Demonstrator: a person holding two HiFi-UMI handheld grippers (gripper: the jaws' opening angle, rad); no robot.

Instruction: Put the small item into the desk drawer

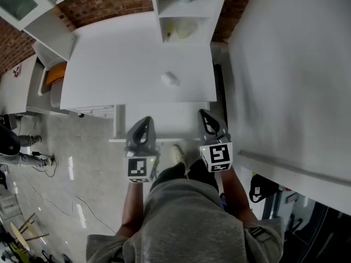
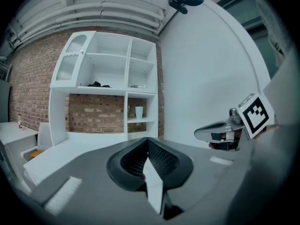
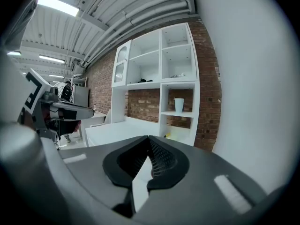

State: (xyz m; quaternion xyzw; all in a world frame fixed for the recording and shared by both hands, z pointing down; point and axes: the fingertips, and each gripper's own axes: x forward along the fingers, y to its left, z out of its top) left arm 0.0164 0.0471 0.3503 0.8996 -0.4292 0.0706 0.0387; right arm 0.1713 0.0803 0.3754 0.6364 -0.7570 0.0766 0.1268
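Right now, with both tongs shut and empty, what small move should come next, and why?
Probably carry the right tongs forward over the desk and open them. They are shut and hold nothing, and the small item lies untouched on the desktop ahead.

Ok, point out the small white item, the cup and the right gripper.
small white item [image 1: 169, 79], head view, its middle.
cup [image 3: 179, 105], right gripper view, its side wall.
right gripper [image 1: 205, 115], head view, between its shut fingertips.

A: Item one?
B: White shelf unit [image 2: 125, 93], standing against a brick wall [image 2: 28, 93].
A: Contents?
B: One cup [image 2: 139, 112] sitting upright in a right-hand niche; some dark things [image 2: 98, 84] lying one shelf higher, to the left.
A: Elsewhere?
B: An orange thing [image 1: 55, 73] lying off to the left; a strip light [image 3: 56, 6] glowing overhead.
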